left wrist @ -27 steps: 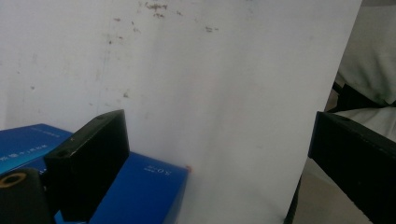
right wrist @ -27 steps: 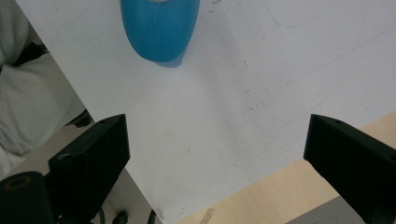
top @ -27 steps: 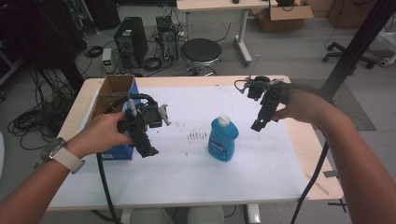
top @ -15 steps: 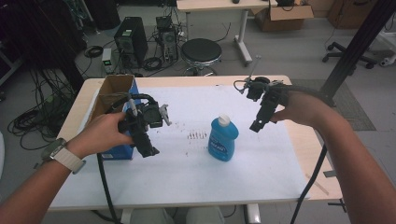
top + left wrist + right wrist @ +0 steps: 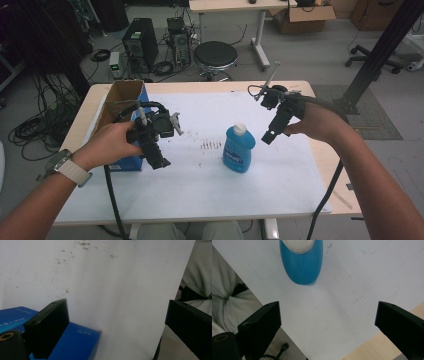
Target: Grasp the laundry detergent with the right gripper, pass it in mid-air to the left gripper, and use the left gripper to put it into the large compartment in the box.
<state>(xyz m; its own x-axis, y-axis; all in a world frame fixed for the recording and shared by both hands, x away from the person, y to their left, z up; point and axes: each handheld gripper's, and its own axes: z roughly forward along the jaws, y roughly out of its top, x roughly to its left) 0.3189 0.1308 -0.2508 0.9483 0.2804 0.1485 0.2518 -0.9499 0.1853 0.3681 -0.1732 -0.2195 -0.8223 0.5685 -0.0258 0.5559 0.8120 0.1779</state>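
One blue box (image 5: 131, 125) beside bottle (image 5: 238, 149)

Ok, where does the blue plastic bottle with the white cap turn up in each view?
High view: the blue plastic bottle with the white cap stands upright mid-table, between the two grippers.
Left gripper view: not in this picture.
Right gripper view: the bottle is at top centre, seen from above, beyond the open jaws.
Shared landmark: the white paper sheet covering the table, also under the bottle in the right gripper view.
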